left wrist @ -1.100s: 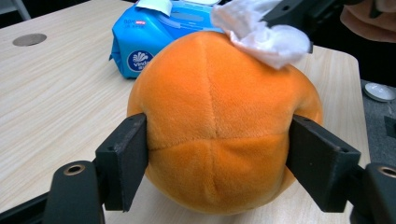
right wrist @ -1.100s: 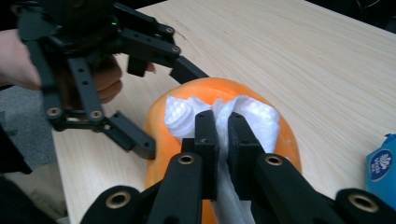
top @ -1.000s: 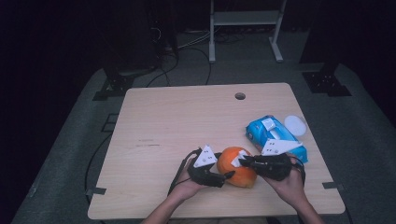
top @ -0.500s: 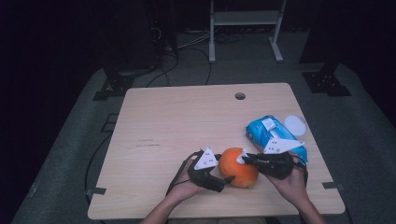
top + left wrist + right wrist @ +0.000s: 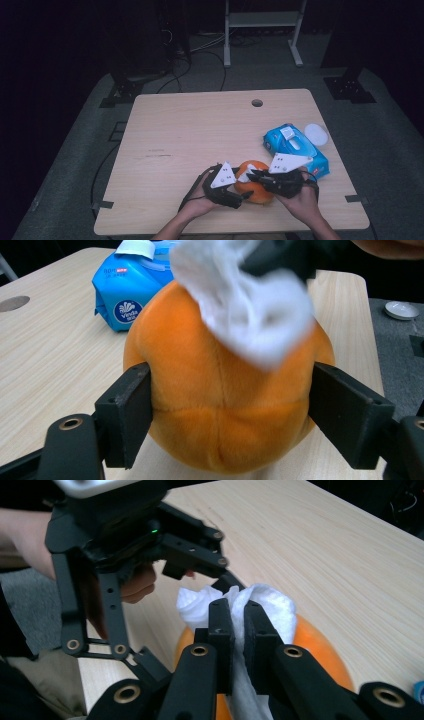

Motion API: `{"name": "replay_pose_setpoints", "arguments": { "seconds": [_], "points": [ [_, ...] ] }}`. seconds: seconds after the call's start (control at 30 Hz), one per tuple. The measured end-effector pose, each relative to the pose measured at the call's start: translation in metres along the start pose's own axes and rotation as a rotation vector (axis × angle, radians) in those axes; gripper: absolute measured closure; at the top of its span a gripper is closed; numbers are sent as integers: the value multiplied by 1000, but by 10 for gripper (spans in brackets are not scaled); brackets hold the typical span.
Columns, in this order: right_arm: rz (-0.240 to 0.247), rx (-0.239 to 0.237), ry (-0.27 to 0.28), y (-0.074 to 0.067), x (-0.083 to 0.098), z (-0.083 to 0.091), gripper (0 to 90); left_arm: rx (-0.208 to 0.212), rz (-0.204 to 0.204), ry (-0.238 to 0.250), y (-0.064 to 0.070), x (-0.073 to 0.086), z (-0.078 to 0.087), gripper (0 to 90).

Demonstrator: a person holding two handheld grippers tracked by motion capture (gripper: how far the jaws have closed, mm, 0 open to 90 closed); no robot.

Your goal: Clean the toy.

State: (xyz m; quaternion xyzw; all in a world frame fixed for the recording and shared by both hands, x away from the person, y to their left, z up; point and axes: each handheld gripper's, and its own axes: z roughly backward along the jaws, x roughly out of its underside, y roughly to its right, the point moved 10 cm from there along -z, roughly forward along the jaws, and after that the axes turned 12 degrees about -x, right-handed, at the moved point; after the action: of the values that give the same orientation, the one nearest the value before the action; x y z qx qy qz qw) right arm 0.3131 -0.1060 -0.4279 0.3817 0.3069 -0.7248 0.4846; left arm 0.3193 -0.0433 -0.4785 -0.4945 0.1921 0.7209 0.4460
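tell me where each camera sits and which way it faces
High view: above the near edge, looking forward and down on the table; forearms, both hands.
Left gripper view: on the left gripper, looking along its jaws at the orange toy.
Right gripper view: on the right gripper, looking at its pinched wipe; a hand behind.
All share toy and wipe.

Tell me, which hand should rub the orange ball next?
Probably the right. The right gripper already pinches the white wipe against the top of the orange ball. The left gripper is busy: its jaws hug the ball's sides, steadying it on the table.
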Motion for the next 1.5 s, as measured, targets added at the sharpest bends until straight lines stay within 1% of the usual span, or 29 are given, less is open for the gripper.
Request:
{"name": "replay_pose_setpoints", "arguments": {
  "seconds": [0.03, 0.1, 0.13, 0.17, 0.2, 0.23, 0.27, 0.33, 0.37, 0.4, 0.43, 0.47, 0.5, 0.53, 0.6, 0.63, 0.73, 0.87, 0.9, 0.97, 1.0, 1.03, 1.07, 1.1, 1.13, 1.2, 1.27, 1.4, 1.5],
  "points": [
    [-26, 23, 14, 11, 2, 7, 837, 5, -2, 2, 0, 1, 0, 226],
    [-54, 49, 18, 21, 6, 14, 836, 13, -4, 3, 0, 1, 0, 219],
    [-54, 49, 18, 21, 6, 14, 836, 13, -4, 3, 0, 1, 0, 201],
    [-75, 50, 20, 25, 9, 17, 836, 19, 1, 3, 0, 0, 0, 201],
    [-99, 40, 22, 27, 13, 17, 836, 23, 8, 3, 0, 0, -1, 157],
    [-94, 40, 14, 26, 14, 16, 836, 29, 46, -4, 0, -4, -2, 136],
    [-90, 38, 9, 24, 14, 14, 836, 32, 66, -7, 0, -5, -2, 133],
    [-82, 35, 4, 21, 12, 12, 836, 29, 73, -13, 0, -5, -3, 155],
    [-49, 24, -2, 12, 8, 7, 836, 16, 40, -5, 1, -4, -2, 188],
    [-41, -2, 2, 5, 5, 3, 836, 16, 40, -5, 1, -4, -2, 205],
    [-30, -24, 5, -2, 2, -1, 836, 14, 2, 0, 6, -5, -1, 213],
    [-9, -29, -6, -7, 1, -6, 836, 14, 2, 0, 6, -5, -1, 217],
    [8, -20, -16, -10, -1, -8, 837, 10, -34, 6, 8, -5, -1, 221],
    [17, -13, -19, -11, -2, -10, 837, 7, -38, 5, 8, -5, -1, 224],
    [22, 2, -22, -9, -3, -9, 838, 9, -36, 8, 7, -4, -1, 235],
    [2, 13, -10, -2, -2, -3, 837, 15, -32, 11, 6, -3, 0, 237],
    [-26, 53, -5, 13, 3, 9, 837, 19, -32, 11, 4, -1, 0, 237],
    [-97, 46, 9, 26, 14, 18, 836, 32, -19, 0, 0, 3, 0, 234],
    [-107, 40, 9, 26, 17, 17, 836, 36, -11, -8, -1, 3, 0, 223],
    [-101, 42, 7, 25, 17, 14, 836, 46, 28, -19, -3, -1, 1, 180],
    [-101, 42, 7, 25, 17, 14, 836, 46, 28, -19, -3, -1, 1, 167],
    [-92, 48, 1, 23, 16, 12, 836, 52, 52, 0, -3, -4, 3, 167],
    [-88, 31, 4, 18, 13, 7, 836, 56, 68, 9, -2, -6, 3, 159],
    [-83, 29, 1, 16, 13, 5, 836, 47, 35, -7, -1, -3, 3, 161],
    [-77, 29, -6, 15, 13, 3, 836, 47, 35, -7, -1, -3, 3, 182],
    [-78, 21, -7, 16, 13, 4, 836, 50, 16, 0, -5, 1, 4, 226],
    [-94, 15, -2, 19, 14, 8, 837, 54, 23, -6, -7, 3, 4, 233],
    [-127, 30, -5, 27, 23, 13, 836, 56, 22, -17, -13, 10, 4, 233],
    [-138, 28, -13, 30, 27, 12, 836, 40, 31, -41, -19, 15, 5, 229]
  ]
}}
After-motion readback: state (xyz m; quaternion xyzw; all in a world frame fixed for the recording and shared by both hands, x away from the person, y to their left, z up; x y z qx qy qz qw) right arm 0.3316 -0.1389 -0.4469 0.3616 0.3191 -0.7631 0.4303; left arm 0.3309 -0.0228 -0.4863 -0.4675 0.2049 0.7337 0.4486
